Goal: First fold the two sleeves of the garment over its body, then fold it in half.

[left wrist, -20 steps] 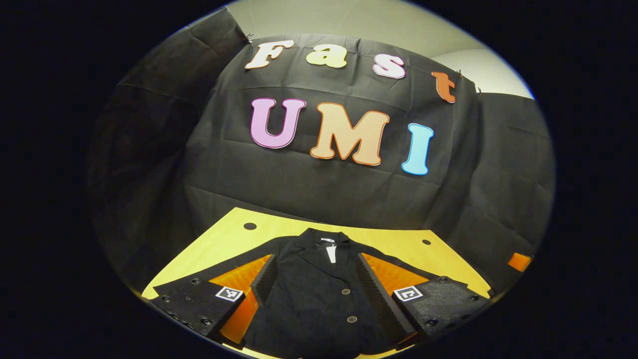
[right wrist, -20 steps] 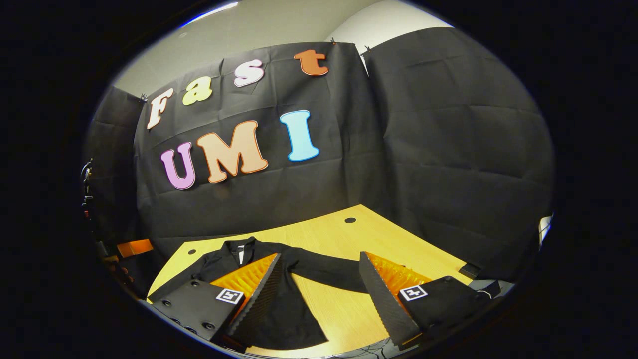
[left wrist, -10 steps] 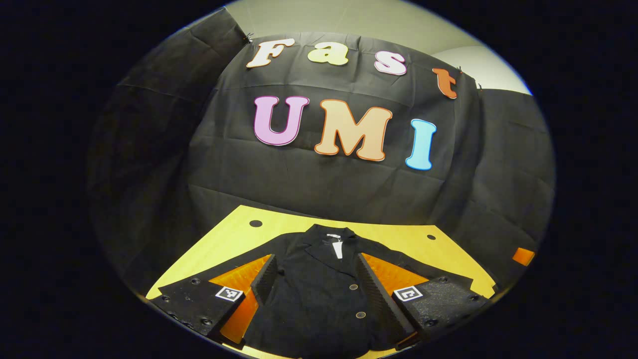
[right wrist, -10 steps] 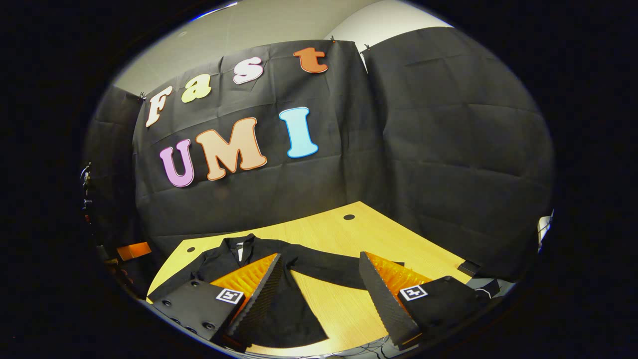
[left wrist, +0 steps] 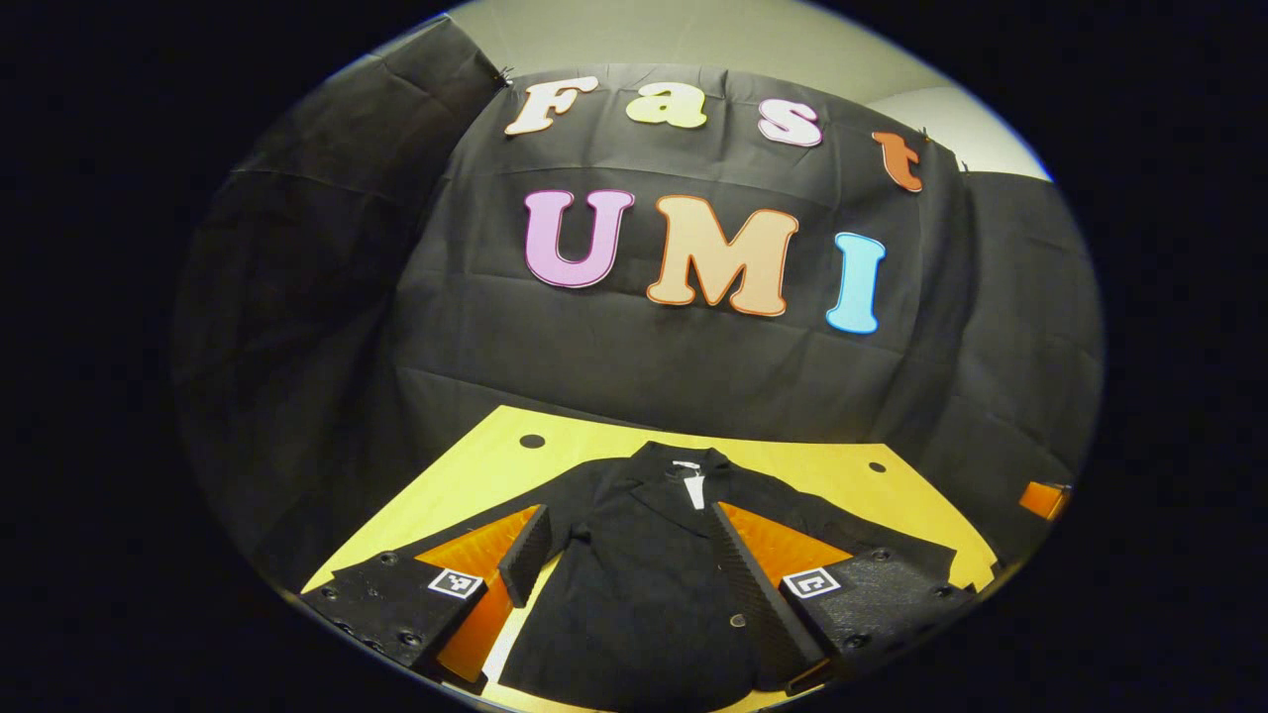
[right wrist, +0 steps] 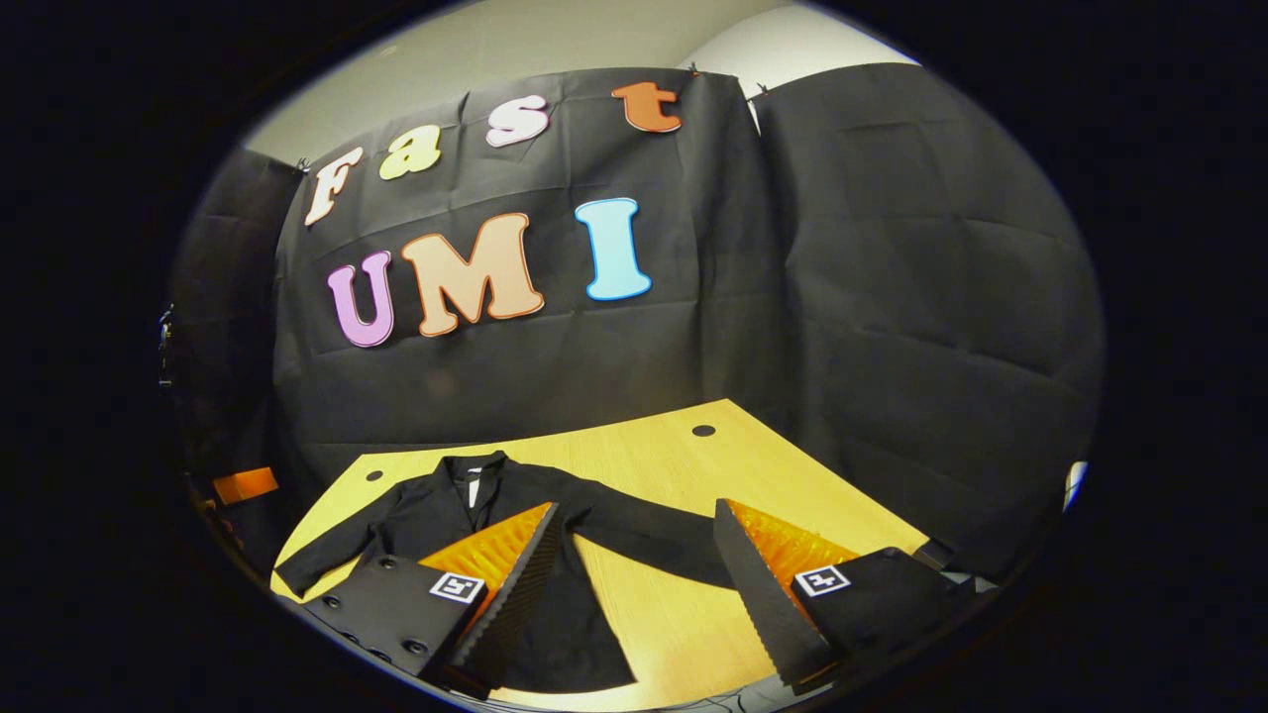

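While both tools hang above the near edge of the bench (right wrist: 684,465), the left gripper (left wrist: 634,584) and right gripper (right wrist: 634,584) stand wide apart, holding nothing; beyond, the black jacket (left wrist: 644,574) lies flat mid-bench, sleeves spread, collar toward the far edge.

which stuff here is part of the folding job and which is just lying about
Part of the job:
black buttoned jacket lying flat, sleeves spread
left gripper, open
right gripper, open

Just lying about:
small orange block beside the yellow wooden table
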Demonstrator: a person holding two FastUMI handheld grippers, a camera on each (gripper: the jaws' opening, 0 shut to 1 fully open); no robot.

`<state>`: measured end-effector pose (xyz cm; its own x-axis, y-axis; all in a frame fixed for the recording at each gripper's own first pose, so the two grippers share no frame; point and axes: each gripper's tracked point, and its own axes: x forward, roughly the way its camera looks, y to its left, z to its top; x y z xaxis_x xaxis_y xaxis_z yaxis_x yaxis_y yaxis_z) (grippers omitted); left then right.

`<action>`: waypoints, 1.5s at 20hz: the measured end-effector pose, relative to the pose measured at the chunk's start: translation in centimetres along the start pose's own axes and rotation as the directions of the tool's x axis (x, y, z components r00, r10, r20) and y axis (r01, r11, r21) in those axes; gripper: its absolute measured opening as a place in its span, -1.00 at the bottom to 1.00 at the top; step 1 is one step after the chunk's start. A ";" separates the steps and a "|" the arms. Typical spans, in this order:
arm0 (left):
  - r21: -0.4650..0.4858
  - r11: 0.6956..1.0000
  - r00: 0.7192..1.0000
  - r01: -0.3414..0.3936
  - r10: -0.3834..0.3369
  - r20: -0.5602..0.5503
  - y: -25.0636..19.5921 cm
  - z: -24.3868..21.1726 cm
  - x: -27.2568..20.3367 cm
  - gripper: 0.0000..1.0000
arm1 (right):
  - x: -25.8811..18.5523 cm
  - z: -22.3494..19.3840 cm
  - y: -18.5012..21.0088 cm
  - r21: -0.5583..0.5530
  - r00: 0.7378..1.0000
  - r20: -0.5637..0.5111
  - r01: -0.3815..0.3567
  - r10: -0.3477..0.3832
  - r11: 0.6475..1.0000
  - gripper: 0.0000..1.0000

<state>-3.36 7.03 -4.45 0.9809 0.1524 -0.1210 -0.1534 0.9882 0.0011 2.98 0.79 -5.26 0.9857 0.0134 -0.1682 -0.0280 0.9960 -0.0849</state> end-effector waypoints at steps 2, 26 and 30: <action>-0.009 1.000 1.000 -0.022 0.022 -0.005 0.6 -0.2 0.0 0.86 | 1.0 0.3 0.0 0.010 1.000 -0.005 -0.015 0.015 1.000 0.94; 0.078 0.947 0.949 -0.311 0.314 -0.017 3.9 -2.1 -5.0 0.86 | 19.0 -17.6 -16.1 0.000 0.871 -0.472 0.153 -0.135 0.988 0.97; 0.075 0.943 0.945 -0.323 0.325 -0.020 3.4 -2.4 -5.7 0.87 | 19.3 -18.3 -16.6 -0.048 0.877 -0.461 0.128 -0.136 0.991 0.97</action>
<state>-9.74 9.46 -6.11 0.8750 0.4651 -0.1344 -0.4526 0.8844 0.1143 19.46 -17.10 -25.07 0.7915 -0.1646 -0.5886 0.0908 0.9840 -0.1532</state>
